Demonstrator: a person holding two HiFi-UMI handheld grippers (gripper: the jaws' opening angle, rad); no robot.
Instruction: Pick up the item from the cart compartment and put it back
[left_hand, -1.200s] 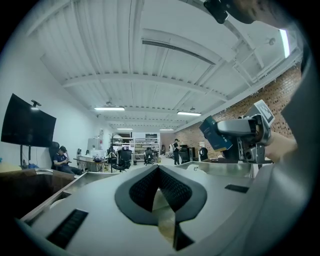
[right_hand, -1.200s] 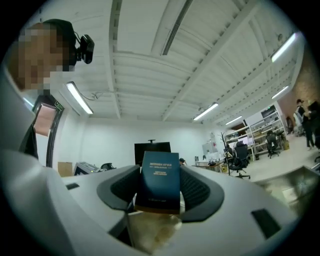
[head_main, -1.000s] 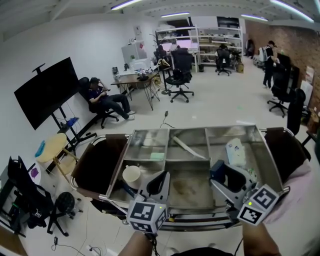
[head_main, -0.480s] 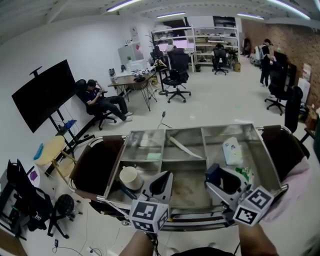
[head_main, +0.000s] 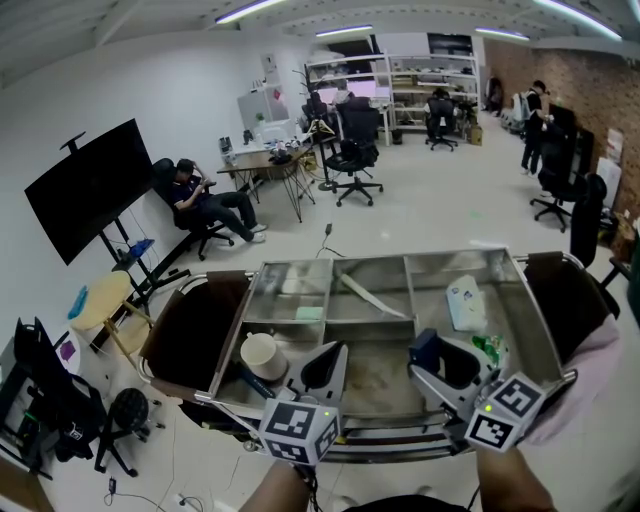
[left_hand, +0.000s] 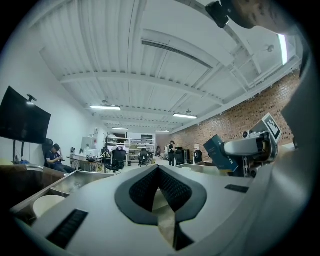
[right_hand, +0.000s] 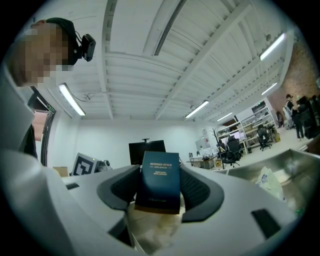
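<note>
Dark blue box (right_hand: 160, 180) clamped in right gripper (head_main: 433, 360) above steel compartment cart (head_main: 400, 256); left gripper (left_hand: 159, 170) closed, empty.
Box: printed face towards the gripper camera, both pads pressed to its sides, carried level over the cart's near side, about where the centre and right compartments meet. Left gripper: jaws together with nothing between them, level over the near centre compartment, beside the right gripper. Cart contents: white cup (head_main: 263, 354) near left; white packet (head_main: 465, 302) and green item (head_main: 487, 347) at right. Change against earlier frames: the head view has shifted slightly; grip, box and both grippers otherwise as before.
</note>
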